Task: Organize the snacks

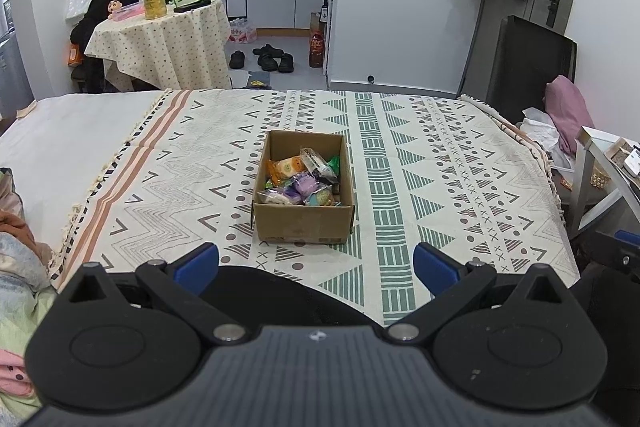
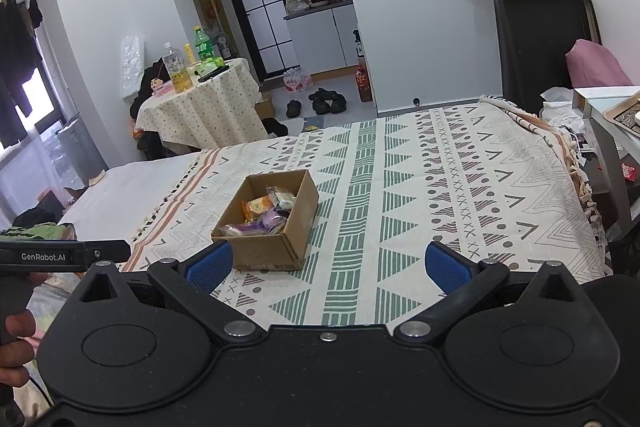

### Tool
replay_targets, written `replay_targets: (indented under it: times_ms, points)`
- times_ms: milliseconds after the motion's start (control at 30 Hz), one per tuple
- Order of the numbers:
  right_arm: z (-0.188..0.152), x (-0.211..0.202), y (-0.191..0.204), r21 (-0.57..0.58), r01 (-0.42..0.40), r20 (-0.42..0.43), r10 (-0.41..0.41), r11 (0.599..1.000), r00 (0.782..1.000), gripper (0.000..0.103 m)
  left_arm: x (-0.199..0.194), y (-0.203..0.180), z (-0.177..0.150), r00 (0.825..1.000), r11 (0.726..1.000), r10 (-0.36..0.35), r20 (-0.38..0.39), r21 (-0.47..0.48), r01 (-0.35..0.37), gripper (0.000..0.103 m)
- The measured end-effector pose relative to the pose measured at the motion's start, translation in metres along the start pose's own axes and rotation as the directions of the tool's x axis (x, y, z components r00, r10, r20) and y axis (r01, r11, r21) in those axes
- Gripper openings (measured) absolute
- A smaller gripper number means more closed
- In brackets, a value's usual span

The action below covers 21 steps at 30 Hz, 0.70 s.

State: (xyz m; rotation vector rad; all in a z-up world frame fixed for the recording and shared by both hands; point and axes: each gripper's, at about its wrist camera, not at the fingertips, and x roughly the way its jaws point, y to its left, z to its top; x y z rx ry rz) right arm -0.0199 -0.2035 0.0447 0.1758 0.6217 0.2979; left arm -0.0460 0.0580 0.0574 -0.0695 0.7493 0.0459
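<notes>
An open cardboard box [image 1: 304, 223] stands on the patterned blanket [image 1: 400, 155] in the middle of the bed. It holds several wrapped snacks [image 1: 304, 181] in orange, purple, green and clear packets. The box also shows in the right wrist view [image 2: 267, 247], with the snacks [image 2: 266, 213] inside. My left gripper [image 1: 316, 269] is open and empty, just in front of the box. My right gripper [image 2: 328, 269] is open and empty, in front of the box and to its right. The left gripper's body shows at the left edge of the right wrist view [image 2: 60, 255].
A round table [image 1: 160, 39] with bottles stands beyond the bed on the left. Shoes [image 1: 268, 58] lie on the floor. A black chair [image 1: 528, 63] and a side table [image 1: 604, 167] stand at the bed's right. Bedding [image 1: 16, 255] is piled at the left.
</notes>
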Motion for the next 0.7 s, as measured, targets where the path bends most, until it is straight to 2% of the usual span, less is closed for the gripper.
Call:
replay_targets:
  times_ms: [700]
  points:
    - [-0.0045,0.0058,-0.0012,0.009,-0.001,-0.021,0.001,1.000,1.000,0.103,-0.0035,-0.0029,-0.0024,1.000,0.999,-0.022,0.013,0.026,0.021,0.103]
